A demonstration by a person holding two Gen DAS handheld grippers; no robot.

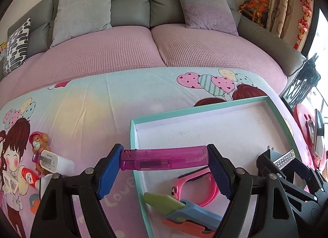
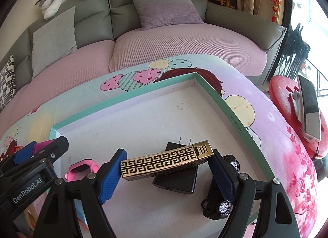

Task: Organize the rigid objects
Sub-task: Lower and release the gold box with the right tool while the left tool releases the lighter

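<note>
Lighters lie crosswise, clamped end to end: the purple lighter [image 1: 164, 159] in the left gripper [image 1: 164, 166] over the box's [image 1: 207, 107] left rim, the gold lighter [image 2: 166, 161] in the right gripper [image 2: 167, 166] above its near-right corner.

I am holding a translucent magenta lighter [image 1: 164, 159] lengthwise between my left fingers, lying level over the near left wall of the teal-rimmed box [image 1: 205, 108]. I am gripping a gold lighter [image 2: 167, 161] with a black key pattern end to end in my right fingers, its vented cap tilting up to the right, above a black plug adapter [image 2: 176, 178] lying flat on the box floor. A pink watch [image 1: 199, 184], a black toy car [image 2: 222, 205] and folded plastic scissors [image 1: 184, 211] are lying inside too.
</note>
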